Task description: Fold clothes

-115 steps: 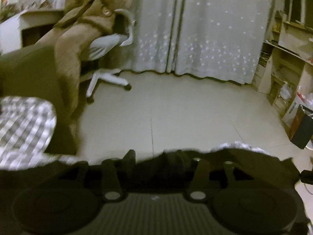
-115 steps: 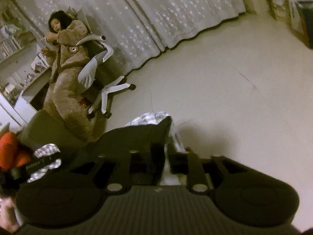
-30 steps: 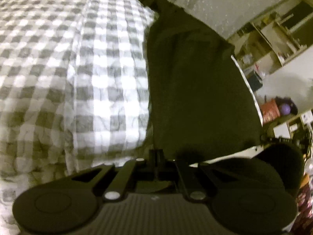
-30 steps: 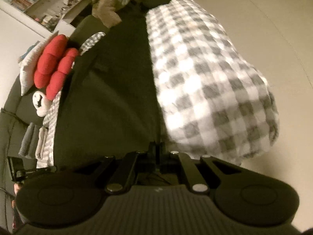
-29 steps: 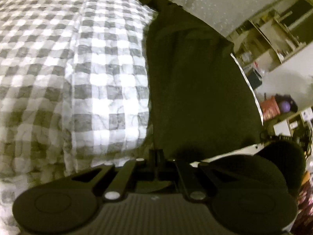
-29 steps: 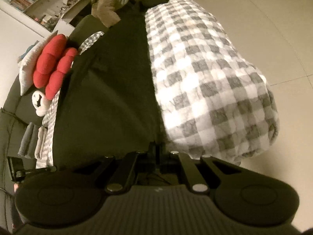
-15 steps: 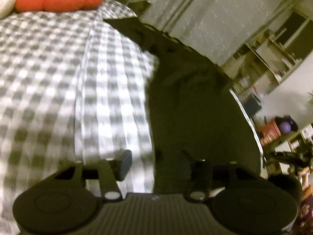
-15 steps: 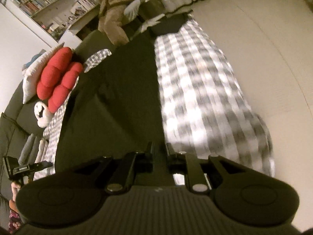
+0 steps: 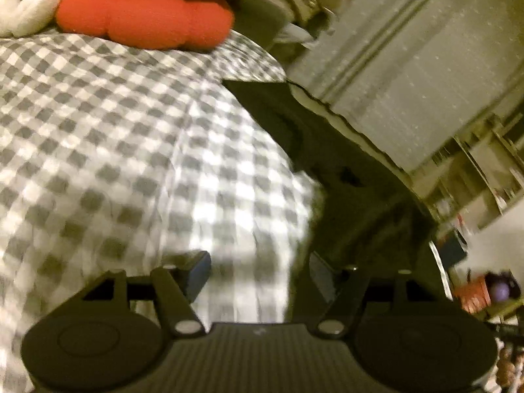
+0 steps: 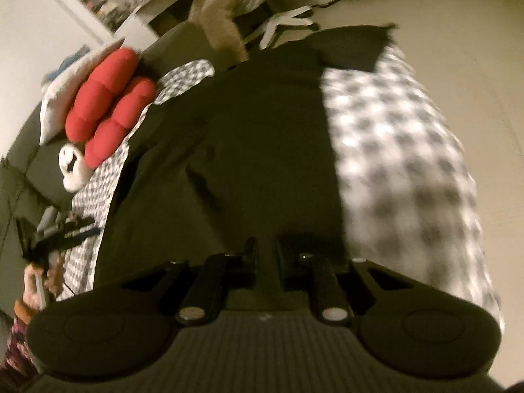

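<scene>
A dark garment (image 10: 249, 150) lies spread flat on the grey-and-white checked cover (image 10: 402, 150) of a bed. In the left wrist view the same garment (image 9: 353, 190) lies along the right side of the checked cover (image 9: 131, 150). My left gripper (image 9: 258, 268) is open and empty, above the garment's near edge. My right gripper (image 10: 264, 255) is open by a narrow gap and holds nothing, just above the garment's near end.
A red plush cushion (image 9: 144, 9) and a white one (image 9: 19, 16) lie at the head of the bed; the red one also shows in the right wrist view (image 10: 104, 101). A curtain (image 9: 409, 65) and shelves (image 9: 484, 170) stand beyond. Bare floor (image 10: 465, 42) lies to the right.
Both grippers let go of the dark garment, which now lies flat on the bed. The left jaws opened wide, the right ones slightly. Both grippers lifted and tilted up.
</scene>
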Demonstrator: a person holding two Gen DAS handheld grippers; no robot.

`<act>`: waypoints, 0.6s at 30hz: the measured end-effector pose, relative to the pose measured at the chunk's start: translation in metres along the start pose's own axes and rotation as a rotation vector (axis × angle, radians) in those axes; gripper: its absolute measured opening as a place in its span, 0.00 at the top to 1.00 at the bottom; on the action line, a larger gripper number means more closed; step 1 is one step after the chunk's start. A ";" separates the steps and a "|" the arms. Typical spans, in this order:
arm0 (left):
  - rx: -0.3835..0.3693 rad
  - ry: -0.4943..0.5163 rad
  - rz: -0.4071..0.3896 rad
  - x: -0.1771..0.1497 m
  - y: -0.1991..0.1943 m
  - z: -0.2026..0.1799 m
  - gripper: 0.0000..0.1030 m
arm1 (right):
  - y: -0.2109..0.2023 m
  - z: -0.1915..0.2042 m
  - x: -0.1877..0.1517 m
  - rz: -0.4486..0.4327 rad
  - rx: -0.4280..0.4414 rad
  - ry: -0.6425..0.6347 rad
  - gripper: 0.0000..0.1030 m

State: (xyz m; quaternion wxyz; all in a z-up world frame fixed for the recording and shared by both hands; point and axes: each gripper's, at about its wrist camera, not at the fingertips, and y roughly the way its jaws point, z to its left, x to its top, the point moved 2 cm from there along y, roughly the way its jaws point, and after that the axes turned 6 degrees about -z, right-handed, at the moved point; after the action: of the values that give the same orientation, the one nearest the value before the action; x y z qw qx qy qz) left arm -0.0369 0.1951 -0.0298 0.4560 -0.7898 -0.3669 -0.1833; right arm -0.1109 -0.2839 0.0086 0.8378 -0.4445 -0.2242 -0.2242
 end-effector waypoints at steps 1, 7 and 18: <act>0.013 -0.005 -0.015 0.005 0.004 0.001 0.34 | 0.007 0.009 0.007 0.007 0.002 -0.027 0.62; 0.093 -0.052 -0.089 0.037 0.036 0.009 0.34 | 0.051 0.060 0.050 0.045 0.028 -0.165 0.59; 0.065 -0.200 -0.175 0.092 0.097 0.023 0.39 | 0.157 0.131 0.110 0.119 0.117 -0.285 0.58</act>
State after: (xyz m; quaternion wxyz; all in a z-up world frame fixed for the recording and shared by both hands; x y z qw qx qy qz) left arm 0.0955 0.2224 -0.0405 0.4245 -0.7541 -0.4838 -0.1308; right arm 0.0442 -0.1134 0.0372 0.8338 -0.4346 -0.3270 -0.0953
